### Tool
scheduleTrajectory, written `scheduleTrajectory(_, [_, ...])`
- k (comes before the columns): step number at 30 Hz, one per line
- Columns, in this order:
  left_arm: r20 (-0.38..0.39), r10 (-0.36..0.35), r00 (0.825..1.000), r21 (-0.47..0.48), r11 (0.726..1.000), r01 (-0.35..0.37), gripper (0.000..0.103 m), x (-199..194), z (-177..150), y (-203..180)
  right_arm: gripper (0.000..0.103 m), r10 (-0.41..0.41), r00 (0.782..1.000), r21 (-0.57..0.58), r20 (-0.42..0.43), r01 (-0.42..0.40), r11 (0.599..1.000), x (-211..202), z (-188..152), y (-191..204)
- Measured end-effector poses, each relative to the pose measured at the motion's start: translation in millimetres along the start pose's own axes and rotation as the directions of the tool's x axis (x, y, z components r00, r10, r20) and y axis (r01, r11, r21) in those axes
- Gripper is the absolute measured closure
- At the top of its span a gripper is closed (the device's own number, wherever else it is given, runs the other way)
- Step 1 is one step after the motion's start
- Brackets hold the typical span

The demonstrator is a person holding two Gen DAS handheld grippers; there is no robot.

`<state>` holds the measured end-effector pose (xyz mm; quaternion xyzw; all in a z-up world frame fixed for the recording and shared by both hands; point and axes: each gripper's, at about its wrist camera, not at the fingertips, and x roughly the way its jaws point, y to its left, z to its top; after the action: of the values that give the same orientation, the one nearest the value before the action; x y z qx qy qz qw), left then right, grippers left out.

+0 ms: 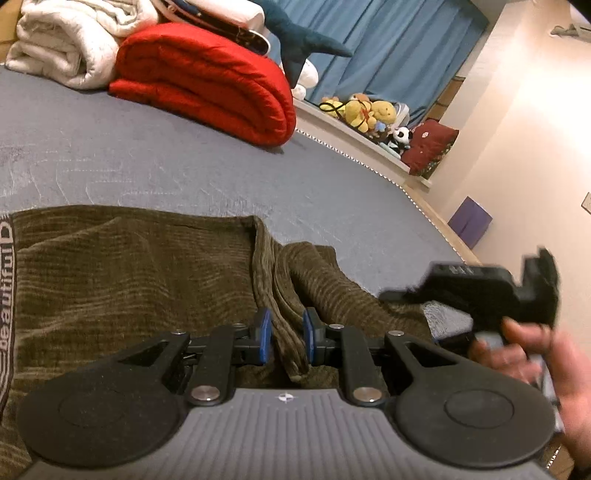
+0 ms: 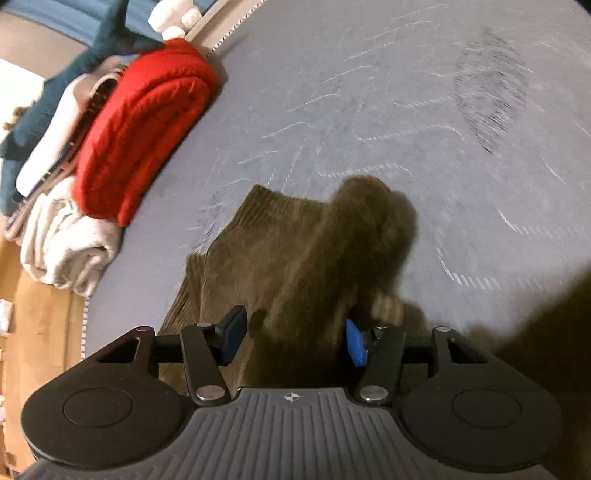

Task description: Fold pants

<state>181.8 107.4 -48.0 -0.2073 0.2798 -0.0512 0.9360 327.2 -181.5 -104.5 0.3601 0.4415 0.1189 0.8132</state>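
Olive corduroy pants (image 1: 122, 280) lie on the grey-blue bed (image 1: 155, 158), with a printed waistband at the far left of the left wrist view. My left gripper (image 1: 286, 336) is shut on a raised fold of the cloth that stands up between its blue pads (image 1: 264, 334). In the right wrist view the pants (image 2: 284, 254) spread below my right gripper (image 2: 295, 338). Its jaws stand wide apart and press on nothing. The cloth there is blurred, with one bunched end (image 2: 373, 206) further out. A hand (image 1: 535, 354) holds the right gripper's black body at the right of the left wrist view.
A rolled red quilt (image 1: 207, 77) and a white blanket (image 1: 62, 48) lie at the head of the bed, with a blue shark plush (image 1: 295, 33) above them. Stuffed toys (image 1: 369, 110) line the sill under a blue curtain. The bed's edge (image 1: 417, 199) runs along the right.
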Motion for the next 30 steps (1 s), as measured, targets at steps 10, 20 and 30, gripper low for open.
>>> scheduleTrajectory(10, [-0.042, 0.019, 0.999, 0.013, 1.0, -0.019, 0.078, 19, -1, 0, 0.085, -0.109, 0.992, -0.395, 0.055, 0.122, 0.91, 29, 29, 67])
scheduleTrajectory(20, [-0.041, 0.049, 0.998, 0.007, 0.999, -0.049, 0.078, 26, 2, 5, 0.09, 0.038, 0.862, -0.205, 0.505, 0.077, 0.976, -104, 104, 69])
scheduleTrajectory(30, [-0.102, -0.004, 0.995, 0.157, 0.987, 0.02, 0.059, 66, -2, -19, 0.069, -0.479, 0.72, 0.315, 0.502, 0.364, 0.877, -116, 170, -191])
